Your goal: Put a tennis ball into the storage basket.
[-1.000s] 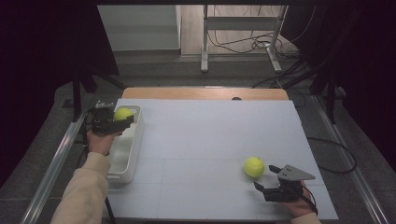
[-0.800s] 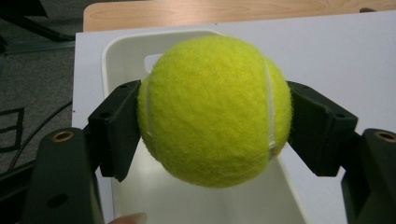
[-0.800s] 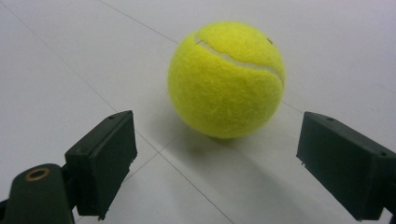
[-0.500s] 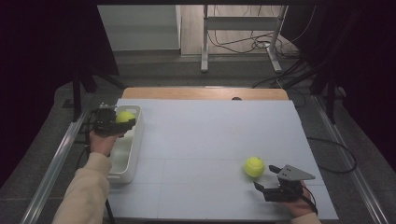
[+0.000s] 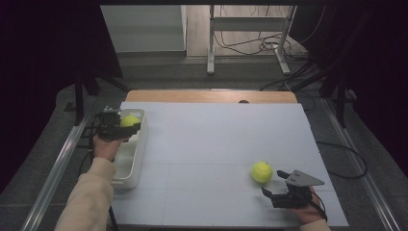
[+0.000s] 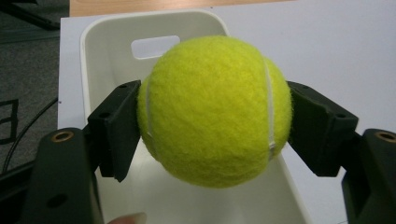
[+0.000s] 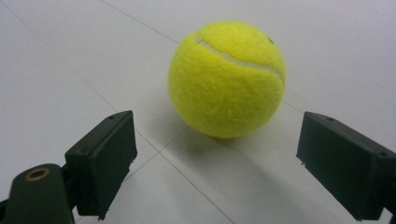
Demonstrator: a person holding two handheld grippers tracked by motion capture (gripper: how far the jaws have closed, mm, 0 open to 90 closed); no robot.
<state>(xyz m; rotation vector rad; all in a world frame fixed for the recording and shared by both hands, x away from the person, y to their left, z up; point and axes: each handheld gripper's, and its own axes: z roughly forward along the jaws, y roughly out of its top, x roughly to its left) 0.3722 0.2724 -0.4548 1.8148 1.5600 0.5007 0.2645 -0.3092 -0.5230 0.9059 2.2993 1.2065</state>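
White table (image 5: 211,139), white bin (image 5: 131,166), ball (image 5: 129,121) clawed above

Lab-style recording space: white-topped table (image 5: 216,144) on bare grey floor (image 5: 159,72), dark curtains (image 5: 43,57) around, loose cables (image 5: 250,45), metal stand legs (image 5: 248,36).

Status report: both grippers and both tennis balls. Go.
Left gripper shut on first tennis ball, held over white bin. Right gripper open, second tennis ball on table ahead, untouched. Nothing in the way.
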